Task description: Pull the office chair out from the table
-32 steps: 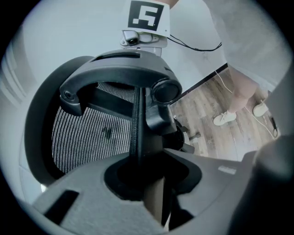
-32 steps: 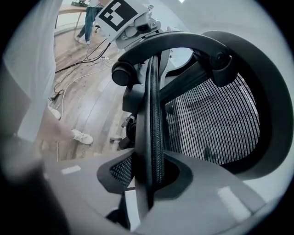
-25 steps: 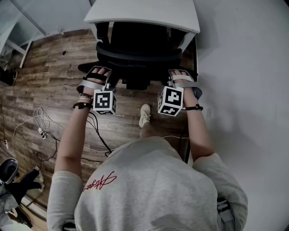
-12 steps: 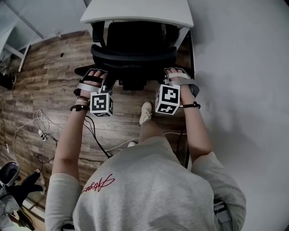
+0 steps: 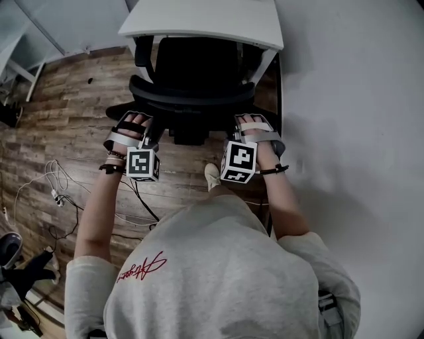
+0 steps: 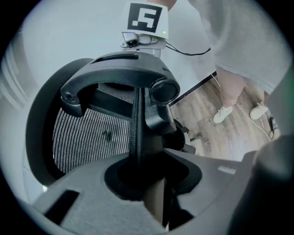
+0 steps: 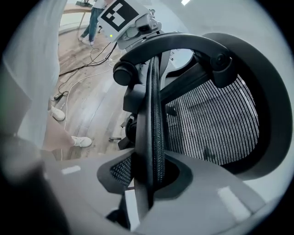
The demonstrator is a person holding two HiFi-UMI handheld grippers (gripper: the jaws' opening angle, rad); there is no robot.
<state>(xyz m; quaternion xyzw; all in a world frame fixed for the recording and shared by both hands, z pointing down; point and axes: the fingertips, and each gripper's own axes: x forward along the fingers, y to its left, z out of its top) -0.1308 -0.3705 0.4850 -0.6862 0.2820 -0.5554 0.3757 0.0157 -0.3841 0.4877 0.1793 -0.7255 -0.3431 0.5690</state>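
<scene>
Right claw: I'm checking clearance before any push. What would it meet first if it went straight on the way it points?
The chair back. The right claw is clamped on its rim, so going on would likely just push deeper onto it.

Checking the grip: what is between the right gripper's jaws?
The office chair's backrest rim, clamped by the right gripper; the right gripper view shows it.

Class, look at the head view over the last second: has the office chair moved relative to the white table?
Yes. The office chair has slid further out from under the table, toward the person; more of it now shows past the table's edge.
</scene>
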